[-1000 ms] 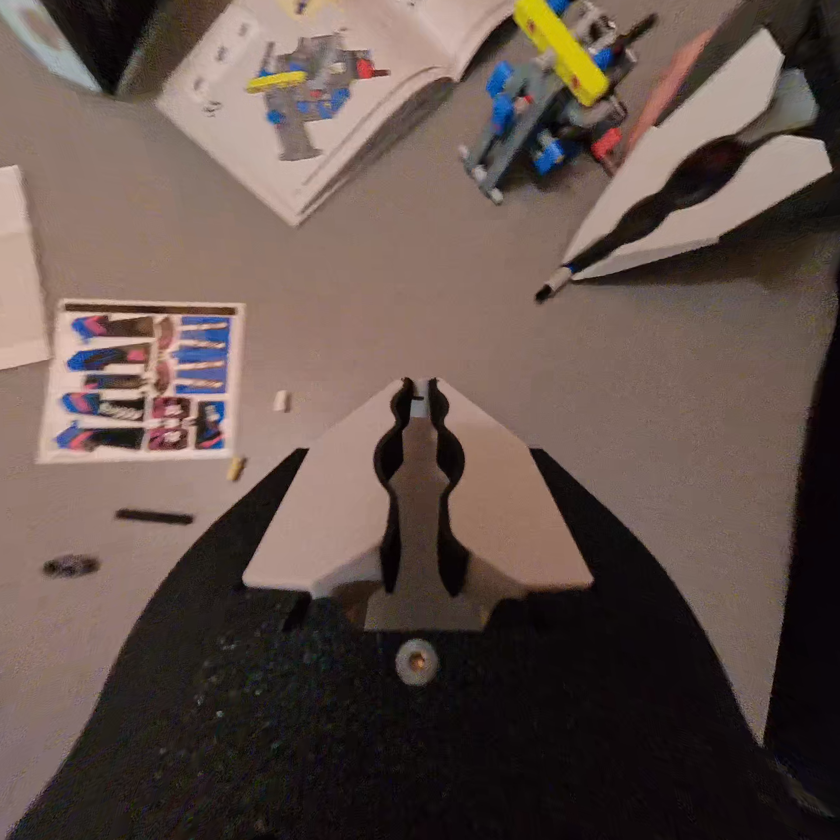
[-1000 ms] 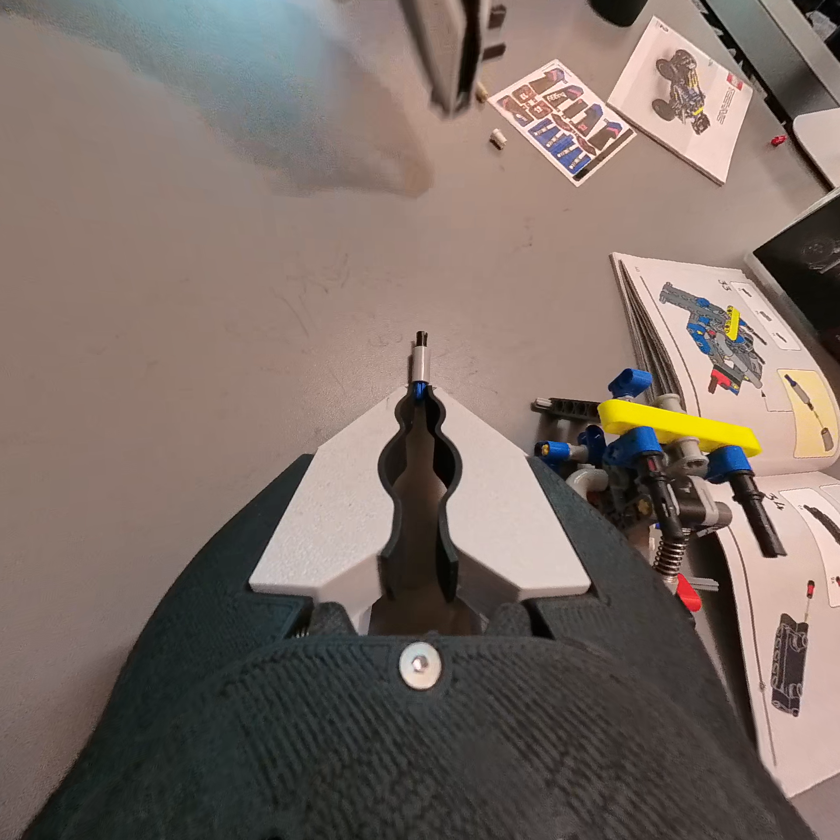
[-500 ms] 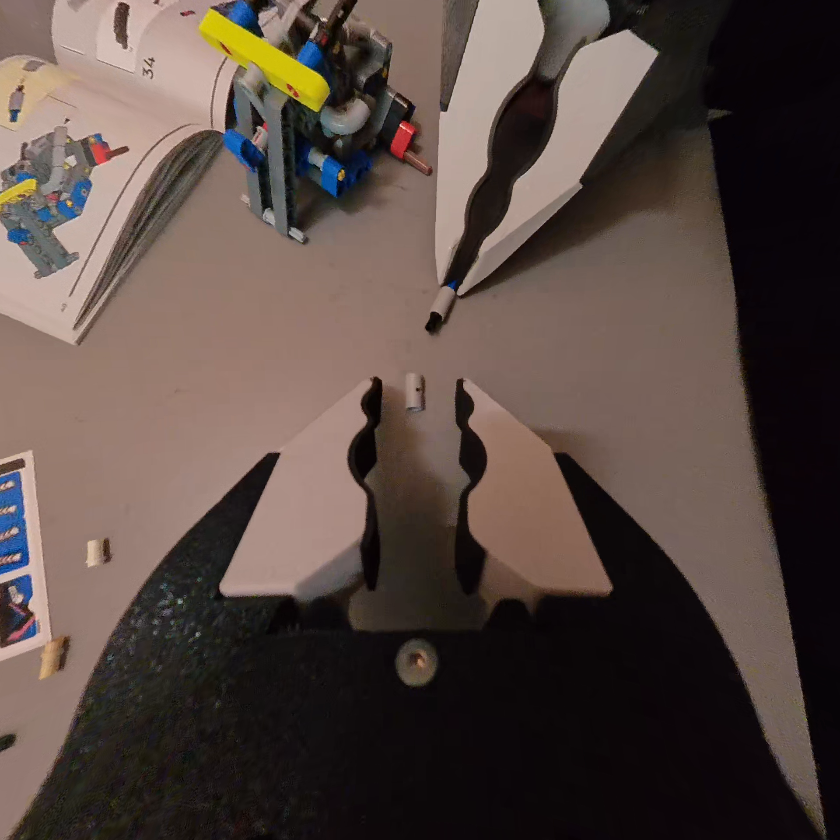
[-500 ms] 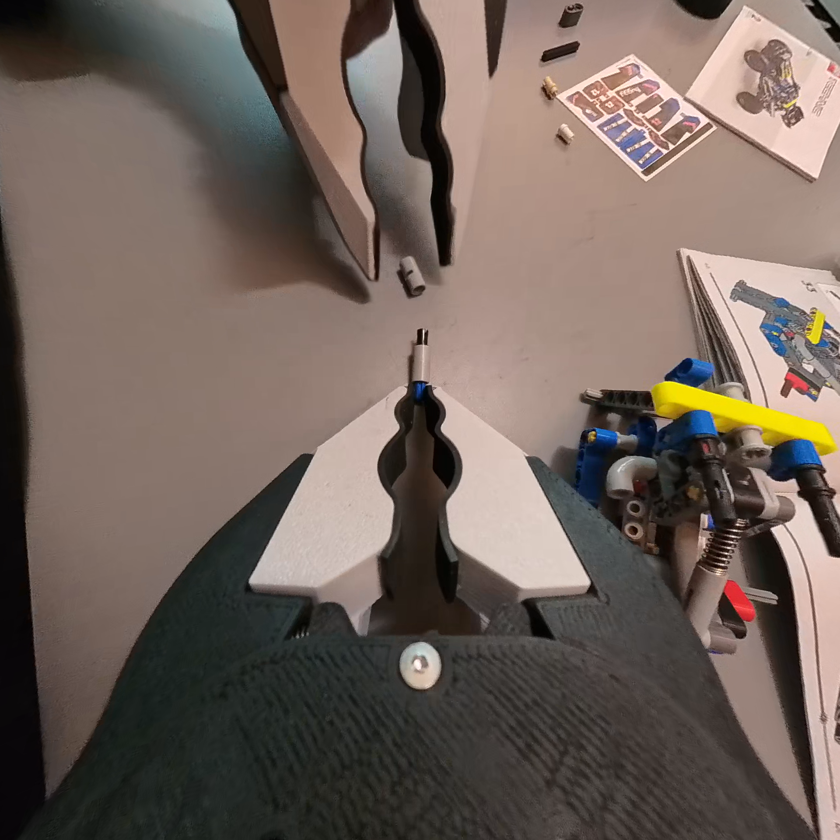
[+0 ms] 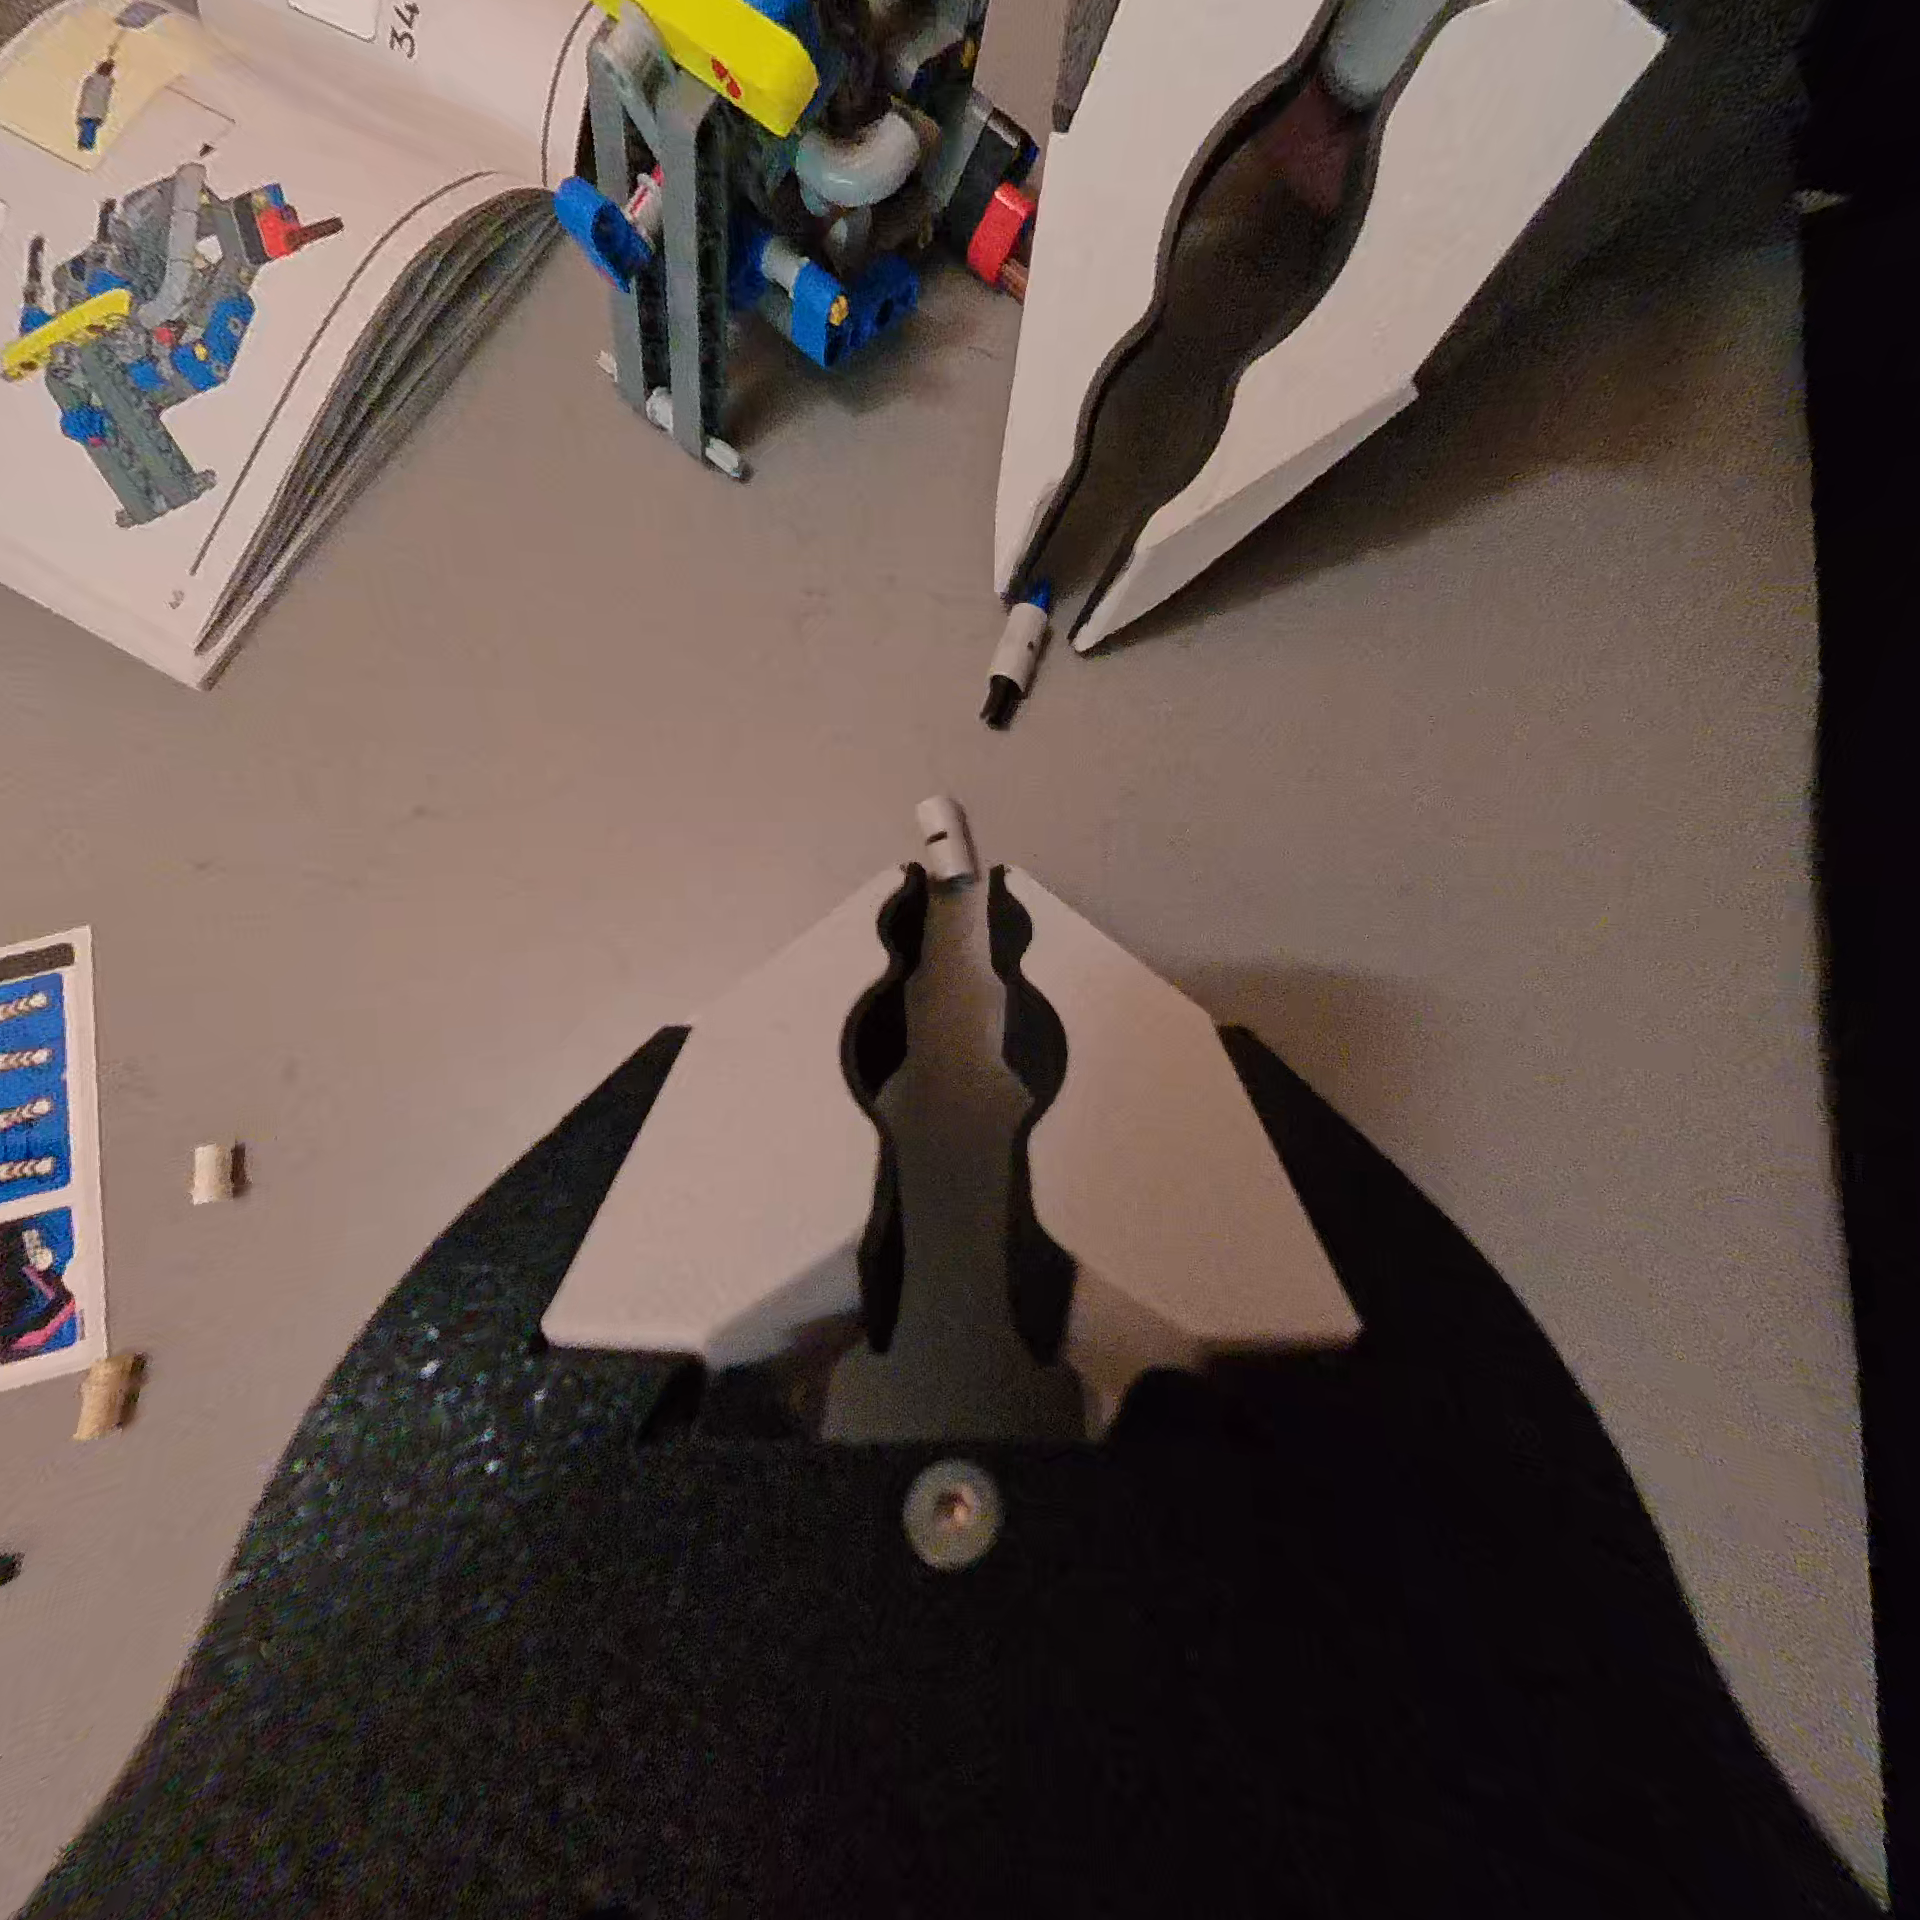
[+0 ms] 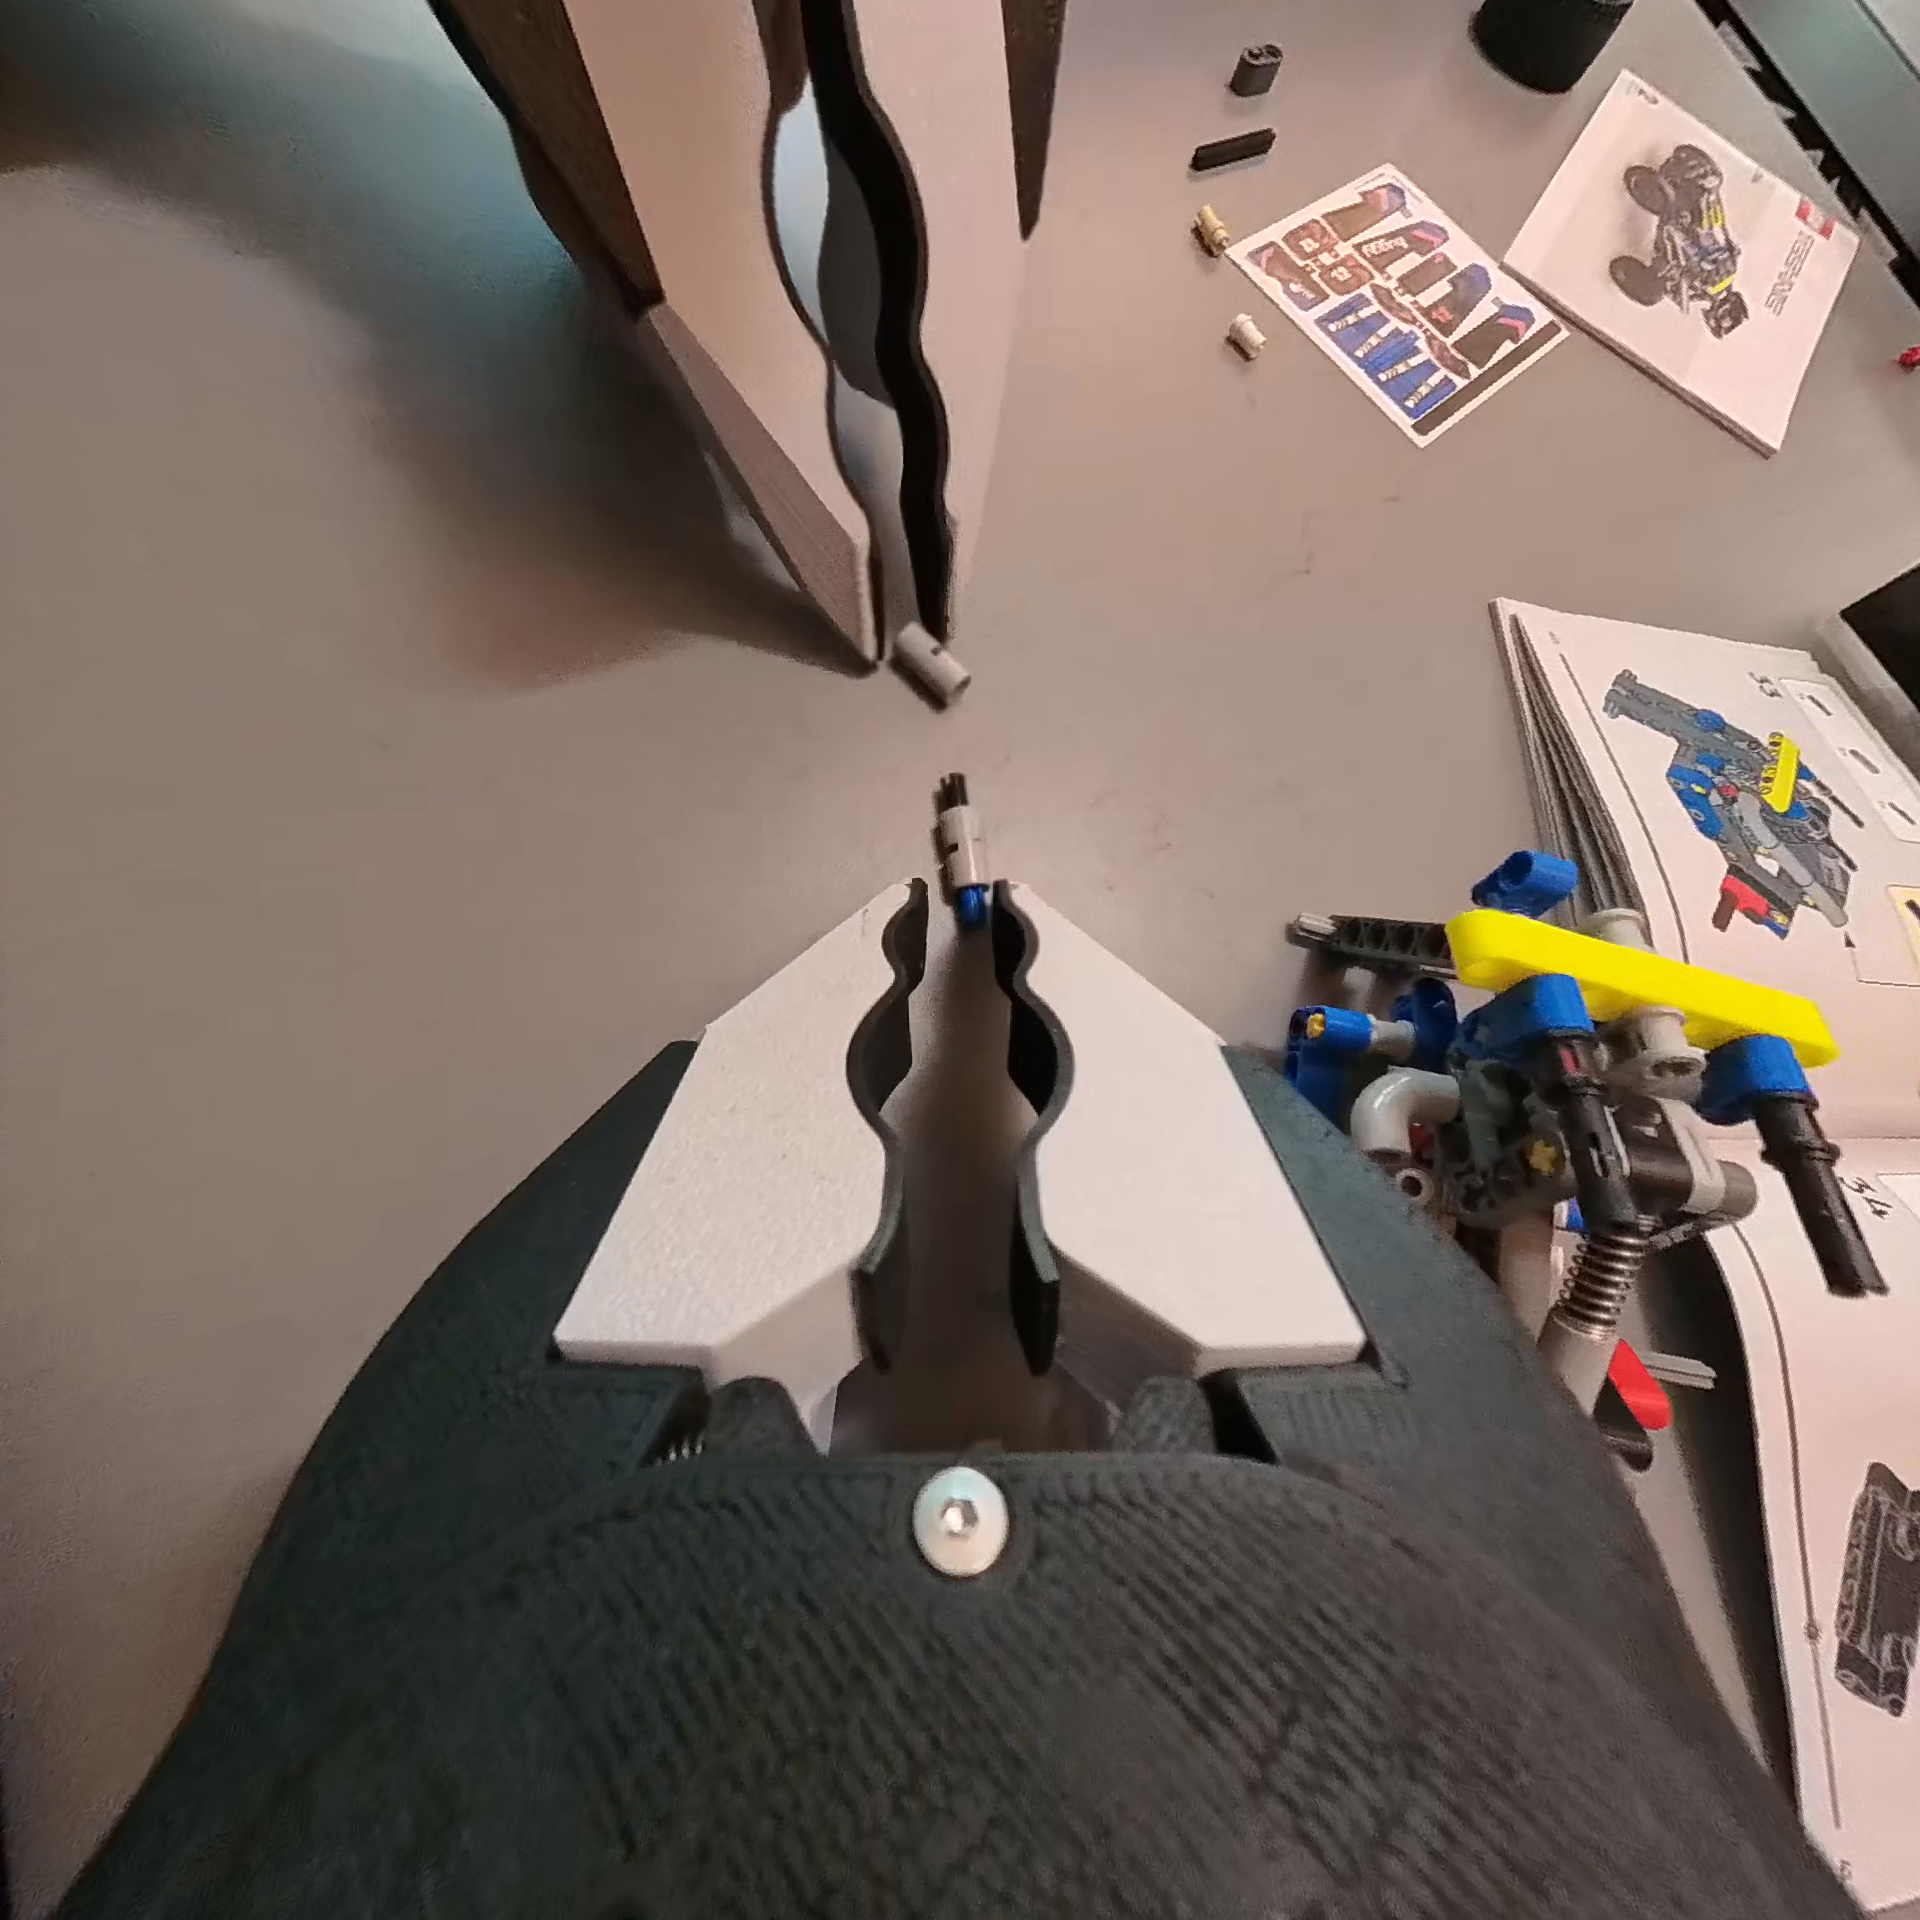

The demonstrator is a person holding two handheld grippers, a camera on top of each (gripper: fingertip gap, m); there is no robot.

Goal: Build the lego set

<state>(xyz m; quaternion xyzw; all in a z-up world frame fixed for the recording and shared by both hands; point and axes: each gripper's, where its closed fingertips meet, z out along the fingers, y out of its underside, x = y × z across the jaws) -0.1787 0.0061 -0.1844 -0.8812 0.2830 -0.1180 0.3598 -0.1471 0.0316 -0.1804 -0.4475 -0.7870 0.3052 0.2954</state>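
The left gripper [image 5: 948, 878] holds its fingers narrowly apart around the near end of a small grey sleeve [image 5: 943, 840] without a clear squeeze, while the right gripper [image 6: 961, 896], fingers also narrow, has a blue-tipped grey pin [image 6: 961, 847] against one finger on the grey bench [image 6: 364, 831], beside the toy-brick model [image 6: 1558, 1091] and open instruction booklet [image 6: 1714, 810].

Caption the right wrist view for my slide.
Right gripper, jaws slightly apart at blue-ended pin; left gripper tips beside grey sleeve on table.

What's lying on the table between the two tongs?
A small grey tube by the left tongs and a grey pin with a blue end by the right tongs, bare table between them. Both views show it.
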